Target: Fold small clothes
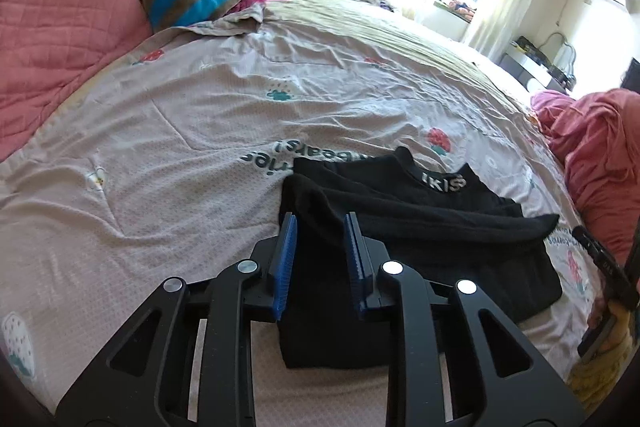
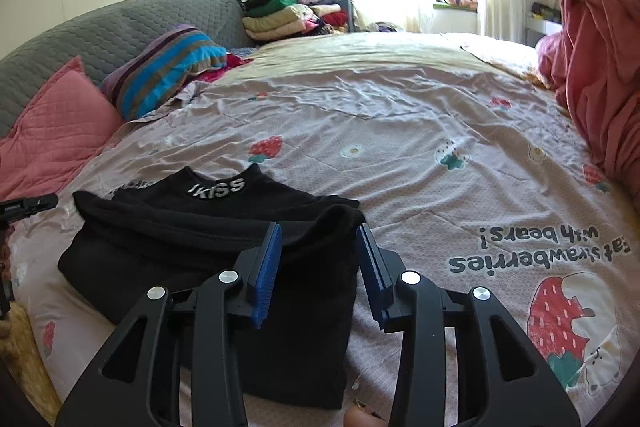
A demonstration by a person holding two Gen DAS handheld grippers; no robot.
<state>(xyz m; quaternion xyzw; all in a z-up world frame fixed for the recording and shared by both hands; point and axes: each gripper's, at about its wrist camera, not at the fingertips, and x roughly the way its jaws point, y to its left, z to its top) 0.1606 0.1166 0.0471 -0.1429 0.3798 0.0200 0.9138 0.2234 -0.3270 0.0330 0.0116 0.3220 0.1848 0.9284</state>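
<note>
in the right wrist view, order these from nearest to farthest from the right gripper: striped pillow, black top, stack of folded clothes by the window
1. black top: directly below and ahead of the right gripper, its right edge between the open fingers.
2. striped pillow: further up the bed, on the left by the grey headboard.
3. stack of folded clothes: farthest, beyond the bed's far edge near the window.

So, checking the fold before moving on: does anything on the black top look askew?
Yes. The black knit top lies on the strawberry-print bedsheet with its folded sleeves crossing at a slant, their edges not lined up with the body.
</note>
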